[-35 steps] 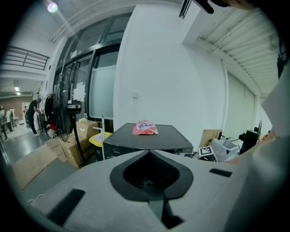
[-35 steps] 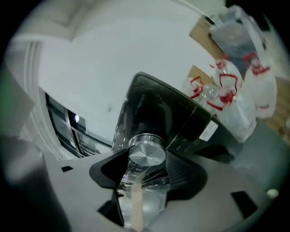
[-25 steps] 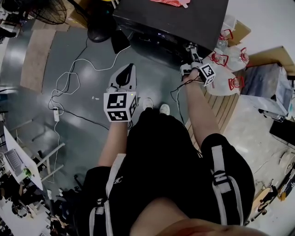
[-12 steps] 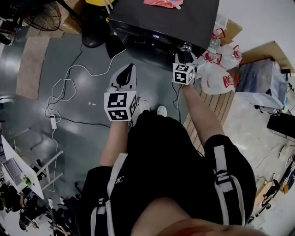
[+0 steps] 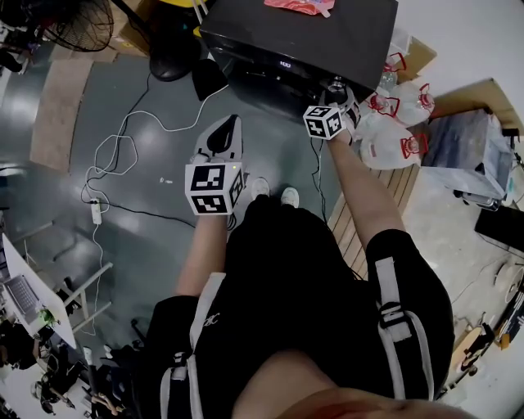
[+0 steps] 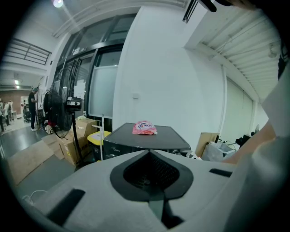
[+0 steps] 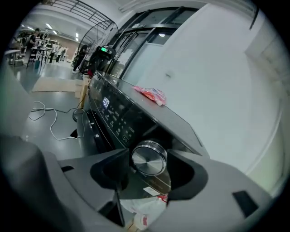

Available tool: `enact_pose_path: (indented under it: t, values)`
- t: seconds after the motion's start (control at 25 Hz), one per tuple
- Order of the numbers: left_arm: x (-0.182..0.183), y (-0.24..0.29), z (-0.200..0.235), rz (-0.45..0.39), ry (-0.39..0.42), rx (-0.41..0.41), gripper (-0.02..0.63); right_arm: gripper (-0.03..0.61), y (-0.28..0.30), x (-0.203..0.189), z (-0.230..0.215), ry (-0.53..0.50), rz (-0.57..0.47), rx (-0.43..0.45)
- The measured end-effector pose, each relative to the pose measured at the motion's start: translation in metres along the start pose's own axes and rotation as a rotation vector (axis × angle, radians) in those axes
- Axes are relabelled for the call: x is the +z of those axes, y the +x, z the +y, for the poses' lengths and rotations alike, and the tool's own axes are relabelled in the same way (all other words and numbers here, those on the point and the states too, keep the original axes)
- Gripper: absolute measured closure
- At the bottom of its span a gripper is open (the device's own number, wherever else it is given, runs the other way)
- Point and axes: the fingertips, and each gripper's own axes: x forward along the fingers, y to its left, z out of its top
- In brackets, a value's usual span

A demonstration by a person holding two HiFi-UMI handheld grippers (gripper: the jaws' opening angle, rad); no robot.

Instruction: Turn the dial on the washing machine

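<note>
The black washing machine point(image 5: 327, 33) stands in front of me, with its round silver dial point(image 5: 335, 83) at the right end of the control panel. My right gripper point(image 5: 336, 90) is up at the dial. In the right gripper view the dial point(image 7: 148, 157) sits between the jaws of the right gripper point(image 7: 149, 166), which stand wide with a small gap on each side. My left gripper point(image 5: 229, 123) hangs over the floor, well short of the machine. Its jaws meet in the left gripper view point(image 6: 152, 174), with nothing between them.
A pink packet point(image 5: 299, 5) lies on the machine's top. Clear jugs with red caps point(image 5: 393, 139) crowd the floor right of the machine, beside a wooden pallet point(image 5: 401, 192). A white cable point(image 5: 123, 139) trails over the grey floor at left. A fan point(image 5: 78, 20) stands at far left.
The right gripper's marker cube has swung left and turned at the dial, and its jaws have widened. The left gripper has stayed put.
</note>
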Motion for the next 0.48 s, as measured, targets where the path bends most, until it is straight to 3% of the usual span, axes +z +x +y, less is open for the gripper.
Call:
enact_pose_path:
  t: [0.16,0.36,0.48]
  values:
    - [-0.006,0.003,0.001,0.012,-0.007,-0.004,0.62,0.351,0.004,0.0,-0.005,0.002,0.011,-0.027]
    - [-0.005,0.007,0.0,0.014,-0.008,-0.014,0.62,0.357,0.003,-0.002,-0.011,0.305,0.012,0.003]
    - [-0.002,0.01,-0.002,0.013,-0.001,-0.022,0.62,0.356,0.003,-0.004,-0.013,0.387,0.005,0.024]
